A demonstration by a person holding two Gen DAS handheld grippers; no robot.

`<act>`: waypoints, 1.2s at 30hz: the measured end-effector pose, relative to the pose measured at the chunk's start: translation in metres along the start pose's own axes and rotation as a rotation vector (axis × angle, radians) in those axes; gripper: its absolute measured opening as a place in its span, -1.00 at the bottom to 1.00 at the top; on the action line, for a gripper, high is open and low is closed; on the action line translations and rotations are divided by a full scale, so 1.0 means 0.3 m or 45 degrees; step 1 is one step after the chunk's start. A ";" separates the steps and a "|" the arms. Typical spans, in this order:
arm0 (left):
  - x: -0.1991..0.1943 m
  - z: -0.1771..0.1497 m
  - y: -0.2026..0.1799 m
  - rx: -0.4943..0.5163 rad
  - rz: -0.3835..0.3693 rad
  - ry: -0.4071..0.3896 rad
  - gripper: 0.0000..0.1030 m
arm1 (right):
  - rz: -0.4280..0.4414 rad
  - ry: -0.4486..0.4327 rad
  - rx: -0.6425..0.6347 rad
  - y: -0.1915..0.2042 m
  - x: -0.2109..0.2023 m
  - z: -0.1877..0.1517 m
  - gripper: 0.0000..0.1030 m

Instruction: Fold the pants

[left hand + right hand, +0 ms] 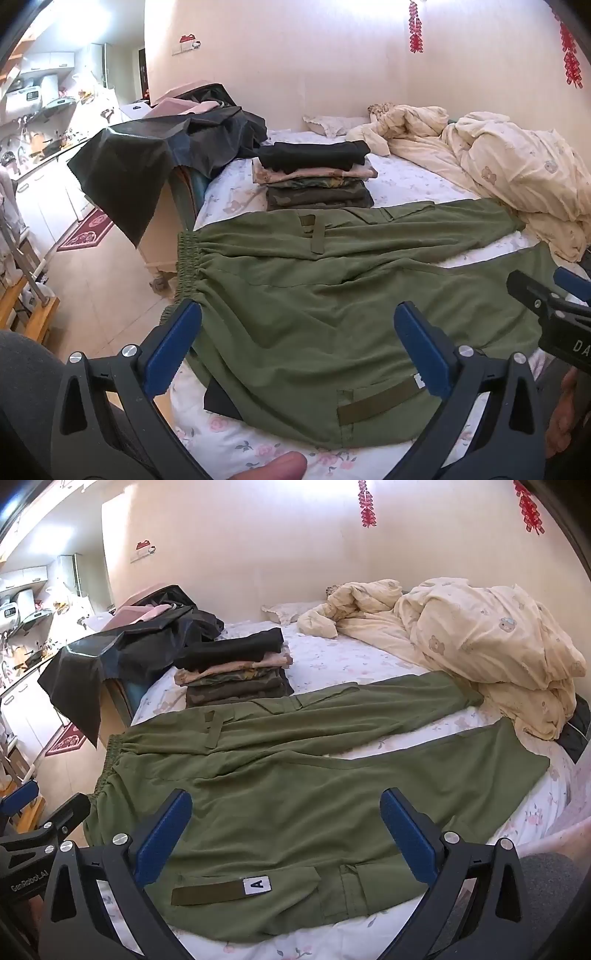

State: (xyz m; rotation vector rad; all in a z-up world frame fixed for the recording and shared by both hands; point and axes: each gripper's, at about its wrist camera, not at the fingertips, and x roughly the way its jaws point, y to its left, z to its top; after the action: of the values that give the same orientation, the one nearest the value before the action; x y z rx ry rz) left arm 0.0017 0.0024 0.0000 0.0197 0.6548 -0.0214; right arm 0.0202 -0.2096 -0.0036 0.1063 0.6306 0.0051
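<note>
Olive green cargo pants (pixel 314 295) lie spread flat on the floral bed sheet (pixel 236 439), elastic waistband to the left, both legs running right and splayed apart. My left gripper (pixel 297 332) hovers open above the waist and hip area, nothing between its blue pads. The right gripper (pixel 286 819) hangs open over the near leg of the pants (pixel 295 775), just beyond a pocket strap with a white "A" tag (pixel 257 883). Each gripper shows at the edge of the other's view.
A stack of folded clothes (pixel 317 177) sits behind the pants. A crumpled cream duvet (pixel 517 177) covers the bed's right side. Dark garments drape over furniture (pixel 155 155) at the left, with tiled floor (pixel 107 280) and a kitchen counter beyond.
</note>
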 end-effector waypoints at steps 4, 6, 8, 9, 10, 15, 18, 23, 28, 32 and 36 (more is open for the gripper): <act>-0.014 -0.006 0.007 0.016 0.016 -0.050 1.00 | 0.010 0.005 0.010 0.000 0.002 0.001 1.00; -0.021 -0.009 0.016 0.013 0.014 -0.052 1.00 | 0.010 0.004 0.003 0.001 0.001 0.001 1.00; -0.002 -0.007 0.003 0.021 0.015 -0.035 1.00 | 0.012 0.007 0.008 0.000 0.003 0.001 1.00; -0.002 -0.007 0.005 0.020 0.013 -0.034 1.00 | 0.013 0.005 0.008 -0.002 0.001 0.003 1.00; -0.001 -0.008 0.008 0.020 0.014 -0.032 1.00 | 0.013 0.004 0.006 0.005 0.011 -0.005 1.00; -0.007 -0.010 0.017 0.016 0.009 -0.034 1.00 | 0.008 0.009 0.002 0.005 0.010 0.001 1.00; -0.003 -0.015 0.012 0.019 0.017 -0.031 1.00 | 0.010 0.010 0.004 0.007 0.009 -0.003 1.00; -0.010 -0.015 0.016 0.016 0.022 -0.026 1.00 | 0.010 0.012 0.003 0.008 0.010 -0.006 1.00; -0.014 -0.006 0.006 0.014 0.029 -0.025 1.00 | 0.012 0.012 0.001 0.011 0.010 -0.007 1.00; -0.013 -0.001 0.006 0.005 0.029 -0.022 1.00 | 0.010 0.013 0.000 0.015 0.009 -0.006 1.00; -0.014 0.001 0.008 0.006 0.028 -0.023 1.00 | 0.010 0.014 -0.002 0.015 0.009 -0.007 1.00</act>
State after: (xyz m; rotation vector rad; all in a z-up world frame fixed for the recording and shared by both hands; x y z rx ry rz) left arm -0.0013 0.0047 0.0028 0.0315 0.6364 -0.0021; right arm 0.0214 -0.2047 -0.0064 0.1075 0.6408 0.0135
